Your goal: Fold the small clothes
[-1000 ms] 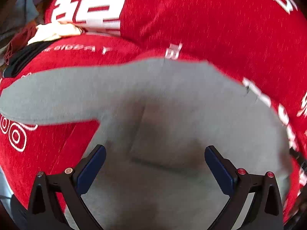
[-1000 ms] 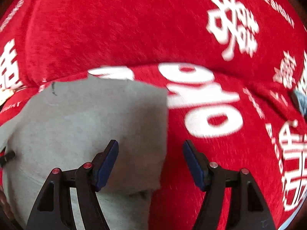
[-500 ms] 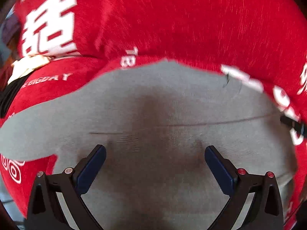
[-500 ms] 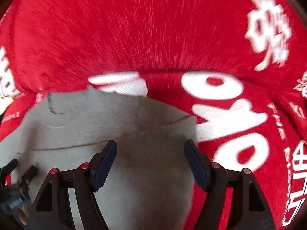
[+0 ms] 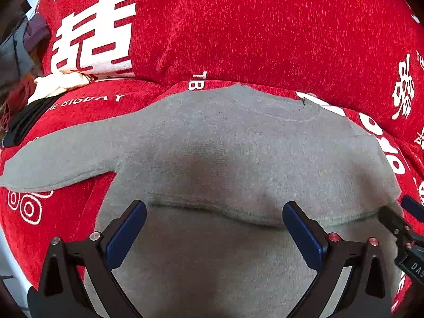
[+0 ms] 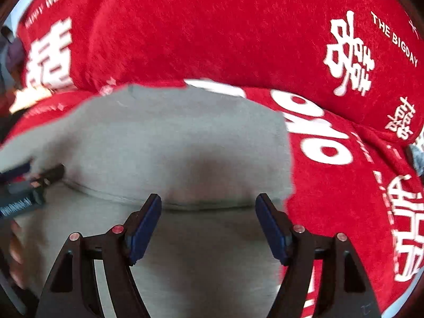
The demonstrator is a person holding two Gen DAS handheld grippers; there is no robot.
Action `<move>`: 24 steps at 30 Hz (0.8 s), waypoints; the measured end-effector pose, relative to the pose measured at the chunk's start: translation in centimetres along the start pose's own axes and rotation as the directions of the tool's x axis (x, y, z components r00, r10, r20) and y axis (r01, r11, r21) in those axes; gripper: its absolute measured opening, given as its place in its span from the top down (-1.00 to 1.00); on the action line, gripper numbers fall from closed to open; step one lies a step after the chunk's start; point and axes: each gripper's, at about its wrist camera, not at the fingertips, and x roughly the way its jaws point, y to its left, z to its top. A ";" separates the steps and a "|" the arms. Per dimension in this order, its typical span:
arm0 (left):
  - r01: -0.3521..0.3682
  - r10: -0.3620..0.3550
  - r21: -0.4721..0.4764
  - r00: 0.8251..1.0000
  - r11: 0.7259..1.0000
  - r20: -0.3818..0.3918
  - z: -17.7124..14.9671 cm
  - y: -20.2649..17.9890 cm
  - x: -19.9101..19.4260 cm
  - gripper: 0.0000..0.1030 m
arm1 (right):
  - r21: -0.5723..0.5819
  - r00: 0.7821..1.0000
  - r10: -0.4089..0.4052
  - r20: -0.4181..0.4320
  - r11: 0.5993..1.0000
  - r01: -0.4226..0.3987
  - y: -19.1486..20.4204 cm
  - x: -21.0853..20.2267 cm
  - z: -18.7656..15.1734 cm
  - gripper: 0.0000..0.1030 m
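Note:
A small grey garment (image 5: 212,153) lies flat on a red cloth (image 5: 238,31) printed with white characters. One sleeve (image 5: 53,161) stretches out to the left. A fold edge (image 5: 212,210) crosses the garment from side to side. My left gripper (image 5: 213,212) hovers over that edge, open, with nothing between its blue pads. In the right wrist view the same garment (image 6: 185,137) fills the middle. My right gripper (image 6: 208,202) stands open over the fold edge near the garment's right side. Each gripper shows at the border of the other's view.
A heap of other clothes (image 5: 23,42) sits at the far left, with a cream piece (image 5: 58,83) and a black piece (image 5: 23,122) beside it. A grey item (image 6: 416,156) peeks in at the right. A hand (image 6: 16,251) holds the left tool.
Both grippers have drawn back toward the near side, so the fold edge now lies at their fingertips. The right gripper has shifted left from the garment's right edge to over the cloth.

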 end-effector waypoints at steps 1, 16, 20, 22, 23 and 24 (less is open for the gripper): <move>-0.003 0.003 0.002 1.000 1.000 -0.026 -0.1 0.0 0.4 -1.00 | 0.003 0.999 0.016 -0.028 1.000 -0.016 0.7 0.8 0.3 -0.49; 0.103 -0.096 0.159 0.994 0.982 -0.052 -11.7 7.0 -3.9 -1.00 | -0.232 0.999 0.028 -0.040 0.972 -0.036 3.1 -5.0 -13.3 -0.56; 0.124 -0.096 0.283 0.989 0.951 -0.110 -14.3 8.6 -5.0 -1.00 | -0.406 0.992 -0.020 -0.121 0.913 -0.031 2.5 -6.8 -17.6 -0.58; 0.082 -0.061 0.318 0.995 0.945 -0.077 -14.3 8.7 -6.1 -1.00 | -0.431 0.989 -0.042 -0.144 0.902 -0.025 3.0 -7.2 -17.5 -0.58; 0.107 -0.097 0.306 0.994 0.946 -0.046 -13.8 8.5 -7.1 -1.00 | -0.433 0.992 -0.024 -0.128 0.901 -0.034 3.4 -7.5 -17.1 -0.58; 0.139 -0.136 0.298 0.990 0.944 -0.032 -13.5 8.0 -7.7 -1.00 | -0.436 0.996 0.013 -0.090 0.898 -0.051 4.3 -7.9 -16.3 -0.58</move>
